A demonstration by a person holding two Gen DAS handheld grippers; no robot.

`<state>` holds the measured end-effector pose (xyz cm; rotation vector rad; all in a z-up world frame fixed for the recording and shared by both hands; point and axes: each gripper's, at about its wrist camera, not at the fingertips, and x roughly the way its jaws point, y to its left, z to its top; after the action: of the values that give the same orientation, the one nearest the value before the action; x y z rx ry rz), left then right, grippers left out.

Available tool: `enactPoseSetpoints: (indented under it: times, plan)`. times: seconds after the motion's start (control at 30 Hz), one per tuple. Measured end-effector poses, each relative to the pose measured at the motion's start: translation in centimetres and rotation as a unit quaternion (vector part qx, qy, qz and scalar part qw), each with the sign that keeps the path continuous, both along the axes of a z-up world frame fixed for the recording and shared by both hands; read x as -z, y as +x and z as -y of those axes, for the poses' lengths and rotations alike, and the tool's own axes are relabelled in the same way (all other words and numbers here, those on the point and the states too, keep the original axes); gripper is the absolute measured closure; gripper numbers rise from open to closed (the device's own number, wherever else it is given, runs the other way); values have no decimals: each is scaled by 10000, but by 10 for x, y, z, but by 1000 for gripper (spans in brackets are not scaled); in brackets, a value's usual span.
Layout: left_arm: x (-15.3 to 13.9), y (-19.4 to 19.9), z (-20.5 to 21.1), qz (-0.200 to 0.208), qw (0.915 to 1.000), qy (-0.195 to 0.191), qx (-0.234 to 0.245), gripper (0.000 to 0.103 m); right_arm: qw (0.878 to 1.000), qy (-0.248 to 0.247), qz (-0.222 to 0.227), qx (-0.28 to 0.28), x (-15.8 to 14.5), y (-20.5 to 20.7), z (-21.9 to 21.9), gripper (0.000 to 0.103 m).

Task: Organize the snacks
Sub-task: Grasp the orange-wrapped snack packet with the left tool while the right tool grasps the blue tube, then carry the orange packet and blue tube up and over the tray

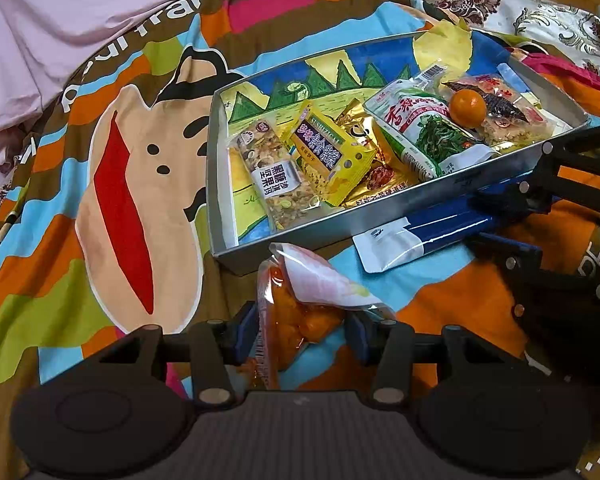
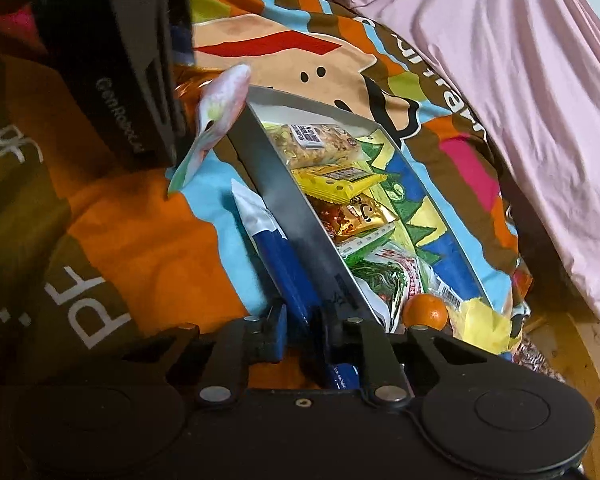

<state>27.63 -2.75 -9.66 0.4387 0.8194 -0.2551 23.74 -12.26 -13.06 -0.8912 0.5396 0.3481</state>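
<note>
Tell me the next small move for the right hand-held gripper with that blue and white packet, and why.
Probably lift the blue and white packet slightly. The right hand-held gripper looks closed on its blue end, but the packet lies on the blanket outside the tray, against the near wall, so it must clear that wall to join the snacks inside.

A bed under a bright cartoon-print blanket (image 1: 132, 200) carries a shallow grey tray (image 1: 284, 240) right of the printed face. A blue-and-white packet (image 1: 416, 236) lies against the tray's near wall. Pink sheet (image 1: 60, 20) lies far left.
</note>
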Motion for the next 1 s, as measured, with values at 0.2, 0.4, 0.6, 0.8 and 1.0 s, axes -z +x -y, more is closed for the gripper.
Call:
enactPoseSetpoints:
  times: [0.2, 0.4, 0.6, 0.8, 1.0]
  plan:
    - [-5, -12, -6, -262, 9982, -520, -126, 52, 9976, 531, -370, 253, -21, -10, 3, 86]
    - [-15, -25, -19, -550, 9922, -1071, -332, 52, 9904, 1023, -844, 382, -52, -37, 8, 86]
    - [-22, -39, -30, -741, 9865, -1388, -458, 52, 9830, 1339, -1207, 355, -56, -43, 6, 88]
    - [-17, -32, -32, -776, 9840, -1516, -531, 52, 9840, 1269, -1188, 389, -37, -28, 7, 75]
    - [-16, -31, -34, -735, 9821, -1635, -582, 52, 9897, 1004, -989, 262, -33, -33, 4, 89]
